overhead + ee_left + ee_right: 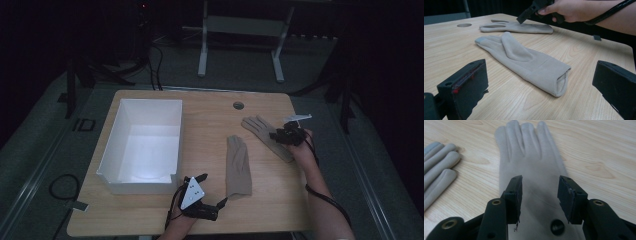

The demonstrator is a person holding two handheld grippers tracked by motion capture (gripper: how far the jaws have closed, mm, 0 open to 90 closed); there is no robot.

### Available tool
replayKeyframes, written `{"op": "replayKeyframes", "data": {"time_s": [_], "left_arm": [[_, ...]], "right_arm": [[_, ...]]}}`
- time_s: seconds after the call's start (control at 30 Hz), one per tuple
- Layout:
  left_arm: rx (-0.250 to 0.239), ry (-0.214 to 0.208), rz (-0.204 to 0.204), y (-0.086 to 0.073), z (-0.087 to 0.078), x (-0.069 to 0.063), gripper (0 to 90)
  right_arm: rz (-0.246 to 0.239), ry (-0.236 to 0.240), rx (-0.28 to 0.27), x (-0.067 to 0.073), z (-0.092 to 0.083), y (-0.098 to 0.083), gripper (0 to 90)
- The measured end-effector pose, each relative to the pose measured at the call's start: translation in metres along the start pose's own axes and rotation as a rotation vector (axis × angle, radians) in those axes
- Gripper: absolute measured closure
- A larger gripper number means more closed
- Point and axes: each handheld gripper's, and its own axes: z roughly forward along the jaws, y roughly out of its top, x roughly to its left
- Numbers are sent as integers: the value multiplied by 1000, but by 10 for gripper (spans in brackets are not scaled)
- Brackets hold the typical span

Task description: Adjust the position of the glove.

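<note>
Here, from above, 2 tan gloves lie on the table (150,210): the far glove (265,134) slants under the right gripper (286,136), the near glove (238,167) runs lengthwise just right of the left gripper (212,192)

Left gripper view: jaws spread wide, empty, the cuff of the near glove (524,61) ahead

Right gripper view: jaws half open, astride the far glove (534,165) along its length, not pinching
</note>
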Motion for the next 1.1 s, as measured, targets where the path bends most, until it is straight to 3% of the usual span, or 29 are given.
{"op": "replayKeyframes", "data": {"time_s": [0.07,0.1,0.23,0.27,0.37,0.47,0.57,0.6,0.7,0.73,0.77,0.87,0.9,1.0,1.1], "left_arm": [[0,0,0,0,0,0,5],[0,0,0,0,0,0,5],[-1,0,0,0,0,0,5],[0,0,0,0,0,0,5],[0,0,-1,0,0,0,5],[0,0,-1,0,0,0,5],[1,1,-2,0,0,0,5],[1,1,-2,0,0,0,5],[0,3,-2,0,0,0,5],[0,4,-1,0,0,0,5],[1,4,-2,0,0,0,5],[1,5,-3,0,0,0,5],[1,4,-5,0,0,0,5],[0,5,-3,0,0,0,5],[0,6,1,0,0,-1,5]], "right_arm": [[-2,1,13,0,3,0,548],[-27,-5,67,1,15,-3,588],[-20,7,62,0,17,-4,652],[-16,1,66,-1,17,-3,735],[-13,-14,65,1,17,-3,783],[40,-28,43,3,16,-5,807],[142,-43,4,6,10,-6,829],[142,-43,4,6,10,-6,829],[210,-90,-49,14,-6,-2,830],[210,-90,-49,14,-6,-2,830],[252,-104,-79,17,-16,1,830],[288,-121,-99,20,-28,5,830],[314,-133,-112,23,-39,8,830],[314,-151,-120,28,-50,10,830],[311,-206,-137,37,-73,11,830]]}}
